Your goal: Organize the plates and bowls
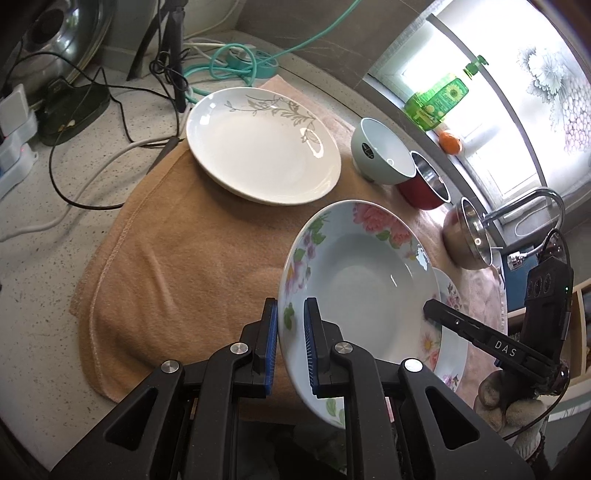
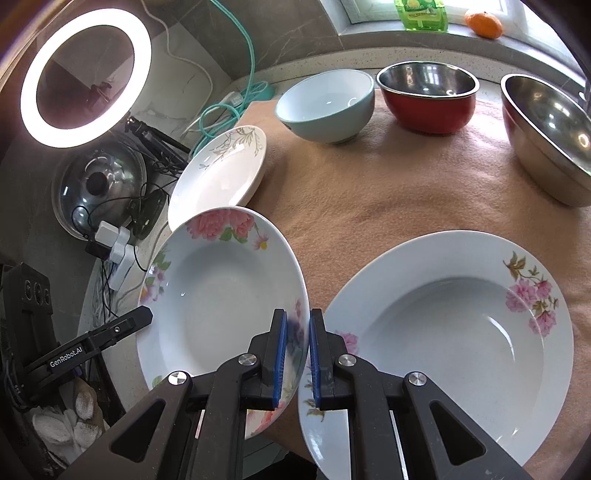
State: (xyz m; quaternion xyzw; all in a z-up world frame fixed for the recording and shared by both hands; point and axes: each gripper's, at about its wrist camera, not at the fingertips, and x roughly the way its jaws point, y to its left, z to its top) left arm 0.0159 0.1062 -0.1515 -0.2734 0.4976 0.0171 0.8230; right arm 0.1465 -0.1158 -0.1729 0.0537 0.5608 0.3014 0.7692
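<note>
A floral plate [image 1: 354,288] with pink flowers hangs tilted above the tan towel [image 1: 177,258], held by both grippers. My left gripper [image 1: 290,306] is shut on its left rim. My right gripper [image 2: 298,317] is shut on the opposite rim of the same floral plate [image 2: 221,295]. A second floral plate [image 2: 443,332] lies flat on the towel just to the right. A white plate with a grey leaf print [image 1: 262,144] rests at the towel's far left. At the back stand a light blue bowl [image 2: 328,107], a red bowl [image 2: 428,99] and a steel bowl [image 2: 546,140].
Cables [image 1: 110,110] and a teal cord [image 1: 236,62] run over the speckled counter left of the towel. A ring light [image 2: 85,77] and a pot lid [image 2: 99,184] stand on that side. A faucet [image 1: 532,206], a green bottle [image 1: 436,103] and an orange [image 2: 484,22] are by the window.
</note>
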